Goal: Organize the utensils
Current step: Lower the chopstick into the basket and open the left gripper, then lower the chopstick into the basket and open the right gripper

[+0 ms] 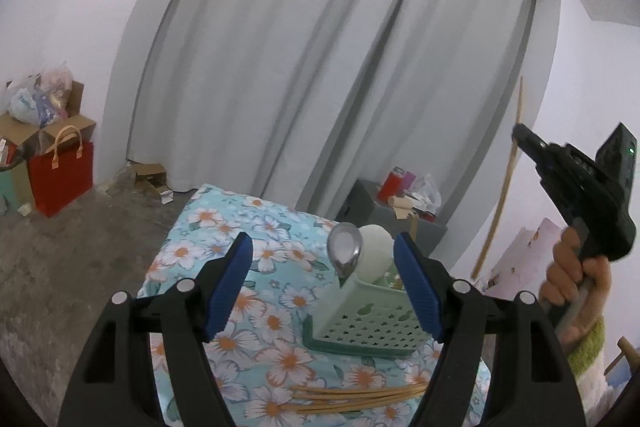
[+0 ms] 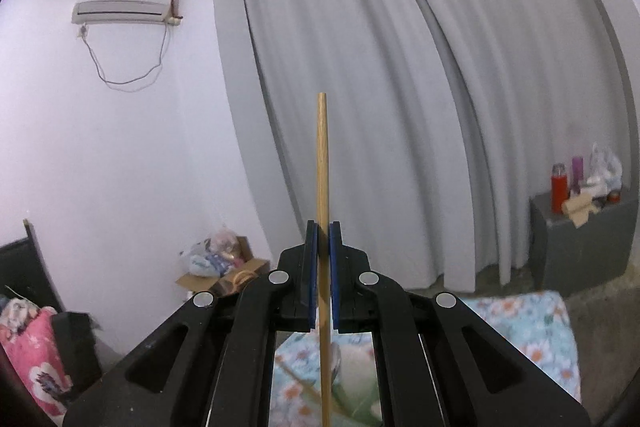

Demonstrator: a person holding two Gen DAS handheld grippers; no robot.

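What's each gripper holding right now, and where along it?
Right gripper: a wooden chopstick, upright, pinched partway along its length. Left gripper: open, holding nothing.

- A lived-in room of a home is shown, seemingly a bedroom or spare room.
- A window or doorway is covered by long grey curtains (image 2: 400,107).
- A wall-mounted air conditioner (image 2: 122,3) is fixed high on a white wall.
- A floral cloth (image 1: 224,267) is spread over the work surface.
- Cardboard boxes (image 1: 48,131) stuffed with bags and a red paper bag (image 1: 60,179) are kept on the bare concrete floor.
- Bottles are set on a grey cabinet (image 2: 580,247).
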